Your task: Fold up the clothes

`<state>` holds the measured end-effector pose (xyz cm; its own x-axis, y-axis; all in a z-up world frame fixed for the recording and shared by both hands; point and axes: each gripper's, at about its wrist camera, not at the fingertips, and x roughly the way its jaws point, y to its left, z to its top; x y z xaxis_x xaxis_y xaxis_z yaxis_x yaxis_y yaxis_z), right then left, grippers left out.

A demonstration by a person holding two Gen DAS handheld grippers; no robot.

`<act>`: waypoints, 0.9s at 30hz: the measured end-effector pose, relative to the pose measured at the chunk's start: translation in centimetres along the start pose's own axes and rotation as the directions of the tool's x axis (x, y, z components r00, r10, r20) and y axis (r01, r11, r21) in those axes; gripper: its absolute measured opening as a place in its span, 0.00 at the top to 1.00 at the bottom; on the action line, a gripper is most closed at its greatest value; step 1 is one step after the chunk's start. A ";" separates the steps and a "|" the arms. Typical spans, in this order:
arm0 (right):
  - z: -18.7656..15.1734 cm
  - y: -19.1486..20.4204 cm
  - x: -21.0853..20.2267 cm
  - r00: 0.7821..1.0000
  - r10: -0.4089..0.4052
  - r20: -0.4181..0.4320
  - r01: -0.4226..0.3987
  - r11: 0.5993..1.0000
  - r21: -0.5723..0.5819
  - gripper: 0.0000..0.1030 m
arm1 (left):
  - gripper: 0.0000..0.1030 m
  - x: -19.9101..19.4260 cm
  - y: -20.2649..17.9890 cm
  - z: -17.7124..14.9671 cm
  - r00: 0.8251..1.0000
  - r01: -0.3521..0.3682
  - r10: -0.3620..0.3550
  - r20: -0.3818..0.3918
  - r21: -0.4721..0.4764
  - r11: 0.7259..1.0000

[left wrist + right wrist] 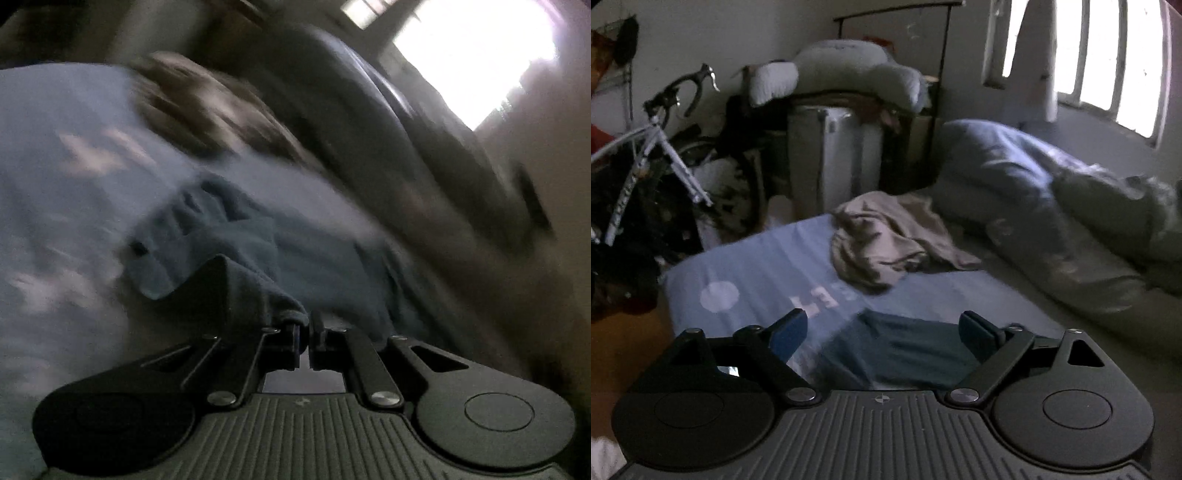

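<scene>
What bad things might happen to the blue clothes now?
The left gripper pinches only a small corner of the blue garment, so the cloth may slip out. The right gripper is open and holds nothing, so the garment may sag or bunch on one side. The beige garment lies close on the bed and may get tangled in.

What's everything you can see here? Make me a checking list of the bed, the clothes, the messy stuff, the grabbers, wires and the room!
Surface: bed with a light blue sheet, pale printed shapes on it.
Job's things: blue garment on the sheet; crumpled beige garment farther back.
Clutter: bunched grey-blue duvet along the bed's right side.
Grippers: left gripper shut on a fold of the blue garment; right gripper open, nothing between its fingers, above the blue garment.
Cables: nothing seen.
Surroundings: bicycle at left, white box with pillows stacked on top, bright barred window. Left view is blurred.
</scene>
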<state>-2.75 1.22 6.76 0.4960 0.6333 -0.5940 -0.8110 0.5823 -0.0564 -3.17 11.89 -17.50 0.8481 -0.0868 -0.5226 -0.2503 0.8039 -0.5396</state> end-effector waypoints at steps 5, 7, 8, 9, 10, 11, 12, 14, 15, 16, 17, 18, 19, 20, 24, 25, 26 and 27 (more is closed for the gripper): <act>-0.8 -0.5 9.5 0.989 0.075 -0.128 -0.069 0.996 0.049 0.11 | 0.91 0.1 -0.6 -1.4 0.999 -0.004 0.006 -0.036 0.069 0.998; -1.6 0.0 12.7 0.977 0.101 -0.185 -0.096 0.995 0.037 0.12 | 0.91 -0.3 -0.6 -1.6 1.000 -0.007 0.008 -0.018 0.070 0.998; -2.2 0.6 13.9 0.972 0.110 -0.206 -0.109 0.994 0.017 0.12 | 0.91 -0.4 -0.7 -1.9 1.000 -0.012 0.013 -0.011 0.065 0.998; -2.5 1.0 15.1 0.965 0.125 -0.231 -0.130 0.991 -0.007 0.13 | 0.91 -0.6 -0.8 -2.2 1.000 -0.019 0.019 -0.004 0.061 0.998; -2.7 1.5 16.3 0.957 0.140 -0.256 -0.153 0.988 -0.030 0.14 | 0.91 -0.5 -0.8 -2.2 1.000 -0.025 0.025 0.004 0.060 0.998; -3.2 2.4 17.6 0.942 0.166 -0.293 -0.184 0.982 -0.037 0.17 | 0.91 -0.5 -0.9 -2.3 0.999 -0.033 0.032 0.011 0.058 0.998; -3.4 3.0 18.7 0.928 0.175 -0.329 -0.203 0.978 -0.052 0.25 | 0.91 -0.5 -1.1 -2.5 0.999 -0.041 0.040 0.018 0.052 0.998; -4.1 4.5 20.5 0.896 0.168 -0.412 -0.235 0.965 -0.117 0.34 | 0.91 -0.5 -1.4 -2.9 0.998 -0.053 0.052 0.035 0.042 0.998; -4.5 5.2 21.2 0.879 0.162 -0.448 -0.249 0.958 -0.143 0.35 | 0.91 -0.5 -1.3 -3.0 0.998 -0.055 0.053 0.041 0.030 0.998; -4.8 5.6 22.1 0.857 0.162 -0.489 -0.264 0.954 -0.145 0.36 | 0.91 -0.6 -1.0 -3.2 0.998 -0.054 0.054 0.046 0.013 0.998; -5.1 6.0 22.5 0.848 0.153 -0.507 -0.267 0.950 -0.160 0.36 | 0.91 -0.7 -0.8 -3.2 0.997 -0.053 0.053 0.048 -0.002 0.999; -5.4 6.3 22.9 0.839 0.139 -0.526 -0.273 0.944 -0.185 0.36 | 0.91 -0.7 -0.7 -3.2 0.997 -0.054 0.054 0.050 -0.008 0.999; -5.7 6.7 23.3 0.829 0.121 -0.546 -0.275 0.938 -0.210 0.36 | 0.91 -0.7 -0.7 -3.2 0.997 -0.055 0.055 0.051 -0.009 0.998; -6.0 6.9 23.7 0.823 0.110 -0.557 -0.277 0.934 -0.225 0.36 | 0.91 -0.7 -0.7 -3.2 0.997 -0.056 0.056 0.053 -0.010 0.998; -6.7 8.0 25.4 0.792 0.087 -0.604 -0.302 0.916 -0.263 0.36 | 0.91 -0.7 -0.6 -3.4 0.997 -0.056 0.056 0.062 0.001 0.998; -6.9 8.2 25.7 0.779 0.085 -0.621 -0.312 0.912 -0.267 0.37 | 0.91 -0.7 -0.6 -3.4 0.997 -0.055 0.054 0.060 0.006 0.998; -7.2 8.4 26.0 0.769 0.086 -0.634 -0.324 0.907 -0.270 0.38 | 0.91 -0.6 -0.6 -3.4 0.997 -0.053 0.052 0.059 0.008 0.999; -7.4 8.5 26.4 0.763 0.086 -0.640 -0.329 0.905 -0.271 0.39 | 0.91 -0.6 -0.5 -3.4 0.997 -0.049 0.049 0.059 0.007 0.999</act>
<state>1.17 19.15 -15.36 0.1101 0.2074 -0.9721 -0.9809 0.1803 -0.0726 -5.12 9.55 -19.18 0.8612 -0.0125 -0.5081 -0.2883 0.8113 -0.5086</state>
